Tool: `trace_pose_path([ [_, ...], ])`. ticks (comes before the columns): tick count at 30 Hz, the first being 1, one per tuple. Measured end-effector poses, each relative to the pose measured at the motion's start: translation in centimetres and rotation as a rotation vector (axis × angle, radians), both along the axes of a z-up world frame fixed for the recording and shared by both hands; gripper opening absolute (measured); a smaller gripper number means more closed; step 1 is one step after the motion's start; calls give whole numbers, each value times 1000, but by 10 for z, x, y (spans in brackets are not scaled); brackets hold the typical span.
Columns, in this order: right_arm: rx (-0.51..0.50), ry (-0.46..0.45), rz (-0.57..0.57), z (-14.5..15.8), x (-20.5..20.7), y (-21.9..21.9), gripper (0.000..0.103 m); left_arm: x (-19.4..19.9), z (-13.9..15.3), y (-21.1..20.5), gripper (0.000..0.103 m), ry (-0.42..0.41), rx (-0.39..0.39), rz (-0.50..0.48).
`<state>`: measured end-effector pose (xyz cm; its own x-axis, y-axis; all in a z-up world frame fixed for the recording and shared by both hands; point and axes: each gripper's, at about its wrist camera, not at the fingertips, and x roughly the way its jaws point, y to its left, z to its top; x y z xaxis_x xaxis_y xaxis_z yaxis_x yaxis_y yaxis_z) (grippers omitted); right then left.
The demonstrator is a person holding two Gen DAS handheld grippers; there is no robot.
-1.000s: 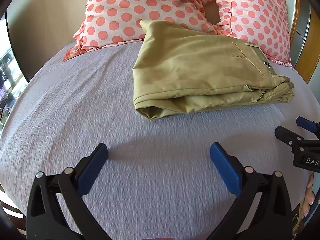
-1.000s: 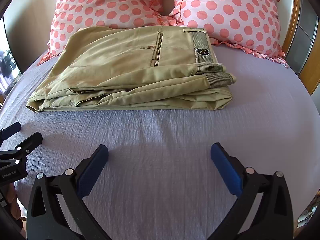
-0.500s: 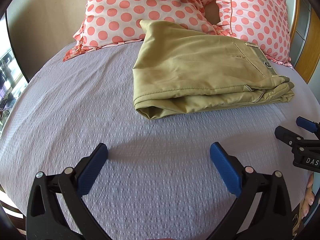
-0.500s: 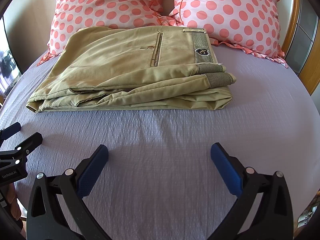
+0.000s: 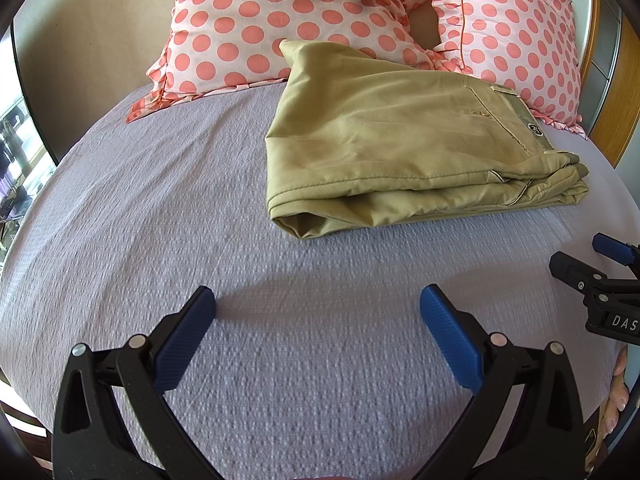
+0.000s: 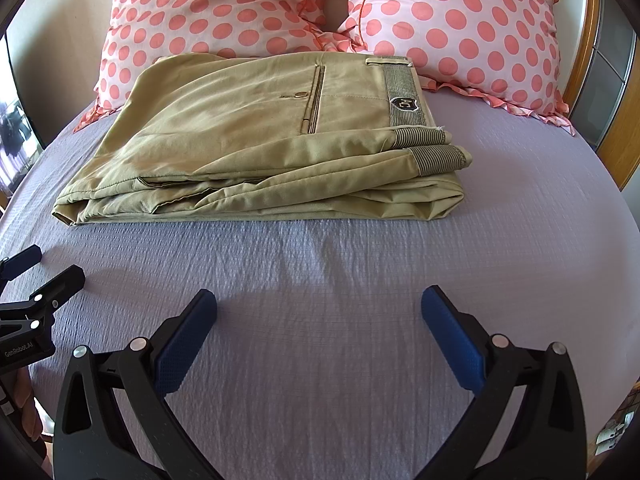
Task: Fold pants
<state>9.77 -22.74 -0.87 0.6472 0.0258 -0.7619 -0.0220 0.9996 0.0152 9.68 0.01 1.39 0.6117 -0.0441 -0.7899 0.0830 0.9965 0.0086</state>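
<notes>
The khaki pants [image 5: 400, 148] lie folded in a flat stack of layers on the lilac bed sheet [image 5: 160, 220], just in front of the pillows. They also show in the right wrist view [image 6: 260, 140], with the striped waistband and a dark badge on the right. My left gripper [image 5: 318, 304] is open and empty, above the sheet, well short of the pants. My right gripper [image 6: 319, 304] is open and empty, also short of the pants. Each gripper shows at the edge of the other's view [image 5: 600, 276] [image 6: 36, 292].
Two white pillows with pink dots [image 6: 224, 4] [image 6: 464, 20] lean at the head of the bed behind the pants. A wooden bed frame [image 6: 616, 120] rises at the right. The bed's left edge [image 5: 36, 200] drops off near a window.
</notes>
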Motion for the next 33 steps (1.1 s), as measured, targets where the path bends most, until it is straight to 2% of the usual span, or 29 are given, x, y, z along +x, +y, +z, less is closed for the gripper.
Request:
trace_pose_path([
  [33, 0, -1, -2, 0, 0, 0, 102, -1, 0, 0, 101, -4, 0, -9],
])
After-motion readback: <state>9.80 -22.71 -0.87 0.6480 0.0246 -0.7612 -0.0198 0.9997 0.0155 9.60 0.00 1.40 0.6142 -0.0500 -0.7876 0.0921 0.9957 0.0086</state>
